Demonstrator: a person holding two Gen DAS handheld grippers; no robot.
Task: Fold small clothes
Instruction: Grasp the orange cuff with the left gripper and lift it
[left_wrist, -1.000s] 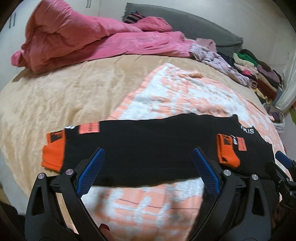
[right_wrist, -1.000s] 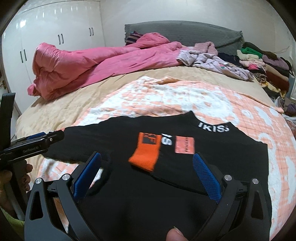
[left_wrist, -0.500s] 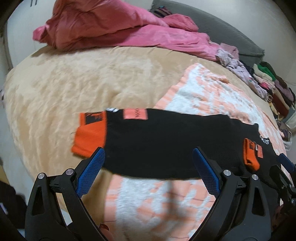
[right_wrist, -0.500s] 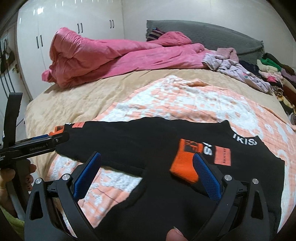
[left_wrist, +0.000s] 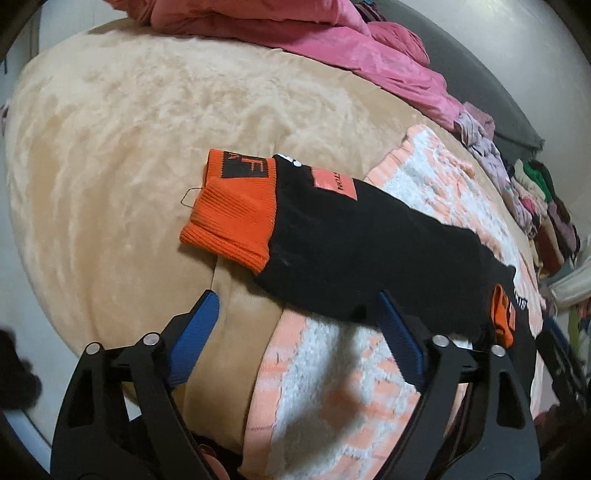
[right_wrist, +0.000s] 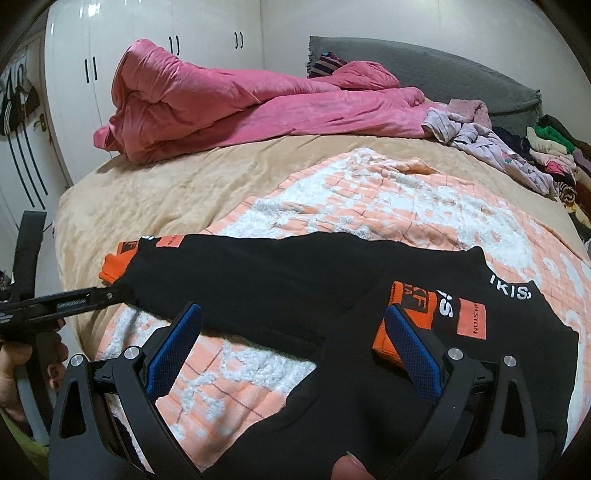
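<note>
Blue-padded jaws on the left gripper (left_wrist: 295, 343) stand wide apart with nothing between them; the lower edge of the black sweater (left_wrist: 369, 258) lies just ahead of its right-hand pad, and whether that pad touches the cloth cannot be told. Seen from the right wrist, this tool comes in from the side with its tip at the sleeve's near edge, close to the orange cuff (left_wrist: 232, 218). The right gripper (right_wrist: 291, 350) is equally spread and empty, hovering over the sweater's body with a second orange cuff (right_wrist: 402, 317) just beyond its right pad. That sleeve is already folded in across the chest, so the outstretched one looks to be the next step. The outstretched sleeve's long axis runs crosswise to both tools, from the body out past the peach-and-white blanket (right_wrist: 369, 199) onto the beige bedspread (left_wrist: 147, 110). The left gripper is plainly the nearer to that cuff, and the fold would carry it inward toward the right gripper's side. A pink duvet (right_wrist: 221, 99) lies well apart.
</note>
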